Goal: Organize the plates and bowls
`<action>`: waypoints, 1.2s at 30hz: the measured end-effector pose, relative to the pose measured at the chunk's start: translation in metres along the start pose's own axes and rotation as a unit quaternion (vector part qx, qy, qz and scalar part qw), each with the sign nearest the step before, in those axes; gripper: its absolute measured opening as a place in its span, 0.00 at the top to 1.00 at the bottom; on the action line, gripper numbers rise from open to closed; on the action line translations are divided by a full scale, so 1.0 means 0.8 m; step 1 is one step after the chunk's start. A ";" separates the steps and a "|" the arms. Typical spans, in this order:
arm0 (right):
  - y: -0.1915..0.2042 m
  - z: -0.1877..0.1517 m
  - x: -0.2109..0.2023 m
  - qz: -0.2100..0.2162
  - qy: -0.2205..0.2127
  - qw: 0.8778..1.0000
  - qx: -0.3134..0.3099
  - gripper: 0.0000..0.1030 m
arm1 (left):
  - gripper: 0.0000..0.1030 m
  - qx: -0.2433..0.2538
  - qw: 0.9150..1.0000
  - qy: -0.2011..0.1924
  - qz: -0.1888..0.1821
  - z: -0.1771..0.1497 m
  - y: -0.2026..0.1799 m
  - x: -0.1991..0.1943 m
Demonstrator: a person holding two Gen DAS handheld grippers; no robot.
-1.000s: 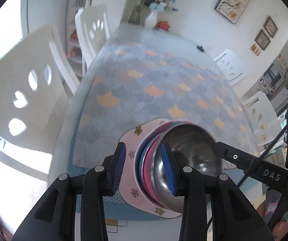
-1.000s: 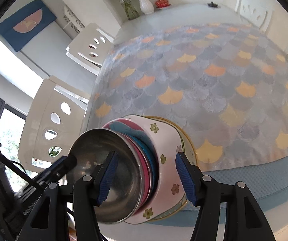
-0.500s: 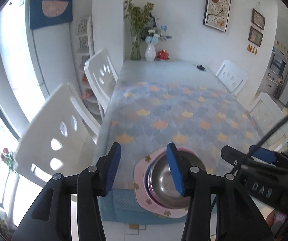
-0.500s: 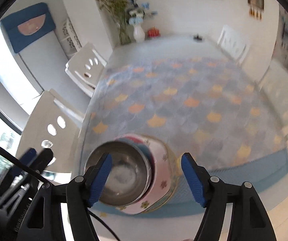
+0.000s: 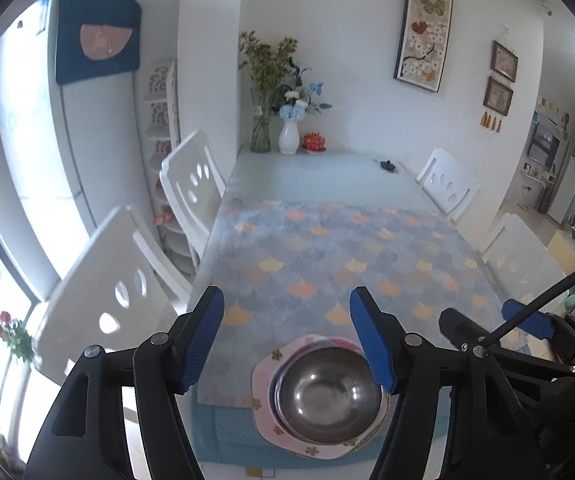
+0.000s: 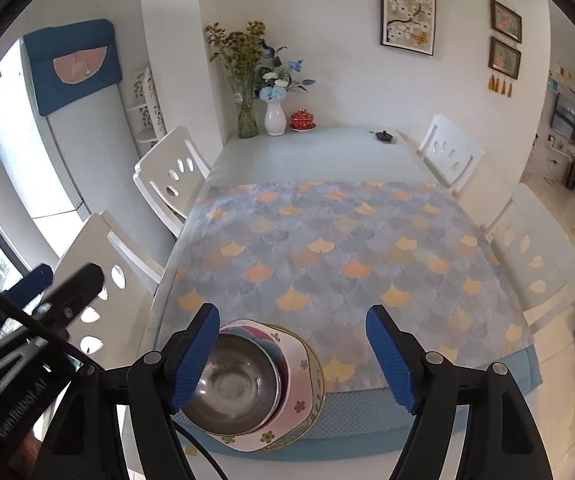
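A steel bowl [image 5: 329, 394] sits on top of a stack of coloured bowls and a pink flowered plate [image 5: 264, 404] at the near edge of the table. In the right wrist view the steel bowl [image 6: 233, 390] and the pink plate [image 6: 301, 376] rest on a yellow-rimmed plate [image 6: 319, 380]. My left gripper [image 5: 289, 344] is open and empty, well above the stack. My right gripper [image 6: 293, 354] is open and empty, above and to the right of the stack. The right gripper also shows at the right of the left wrist view [image 5: 499, 328].
The table has a scale-patterned cloth [image 6: 327, 248]. Flower vases [image 6: 274, 118], a red lidded cup [image 6: 302, 120] and a small black object [image 6: 384, 135] stand at the far end. White chairs [image 6: 167, 176] line both sides. A fridge [image 6: 47, 128] stands at the left.
Both grippers have pulled up and back from the stack, which now looks smaller and lower in view. Both have opened wider. The stack has not moved.
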State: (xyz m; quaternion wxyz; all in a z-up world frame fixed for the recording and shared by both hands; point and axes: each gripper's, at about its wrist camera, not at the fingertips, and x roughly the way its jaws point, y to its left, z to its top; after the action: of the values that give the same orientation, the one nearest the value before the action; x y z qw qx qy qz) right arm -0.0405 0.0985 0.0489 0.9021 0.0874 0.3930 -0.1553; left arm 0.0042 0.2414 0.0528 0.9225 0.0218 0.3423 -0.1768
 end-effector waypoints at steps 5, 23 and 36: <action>-0.003 -0.012 0.014 -0.002 0.018 1.000 0.004 0.29 | 0.38 0.002 1.000 0.027 0.013 -0.018 0.000 0.017; 0.006 -0.024 0.056 0.003 0.068 0.998 -0.011 0.29 | 0.38 -0.001 0.997 0.069 0.042 -0.027 0.008 0.044; 0.008 -0.018 0.072 0.009 0.080 0.997 -0.015 0.29 | 0.38 0.004 0.996 0.063 0.057 -0.023 0.008 0.047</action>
State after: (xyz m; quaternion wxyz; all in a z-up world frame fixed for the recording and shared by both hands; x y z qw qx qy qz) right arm -0.0113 0.0965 -0.0032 0.8704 0.0893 0.4653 -0.1337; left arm 0.0211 0.2383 0.0141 0.9076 0.0557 0.3975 -0.1234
